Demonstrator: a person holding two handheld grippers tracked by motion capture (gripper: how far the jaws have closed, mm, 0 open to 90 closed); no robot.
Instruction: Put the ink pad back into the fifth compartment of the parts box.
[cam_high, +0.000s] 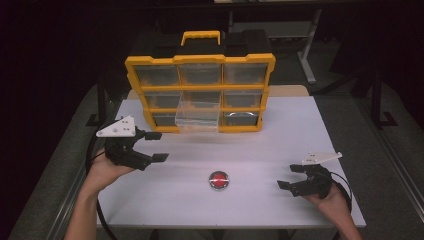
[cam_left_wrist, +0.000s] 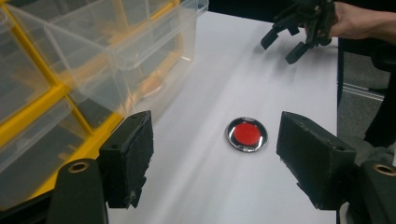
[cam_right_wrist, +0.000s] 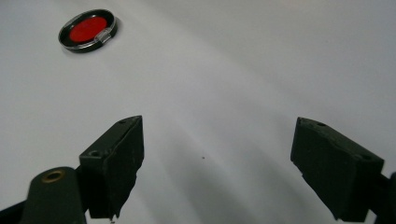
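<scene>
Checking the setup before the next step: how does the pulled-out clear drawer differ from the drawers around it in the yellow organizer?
The pulled-out drawer juts forward over the table; the other drawers sit flush in the yellow organizer. It looks bright and see-through; the other drawers look darker. All are clear plastic.

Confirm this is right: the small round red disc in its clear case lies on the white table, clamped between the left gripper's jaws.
Not clamped. The left gripper view shows the small round red disc lying free on the white table, with the left gripper open above it.

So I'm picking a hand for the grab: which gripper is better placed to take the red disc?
Left, probably: the left gripper stands open, and the red disc lies between its jaws' line of sight.
</scene>
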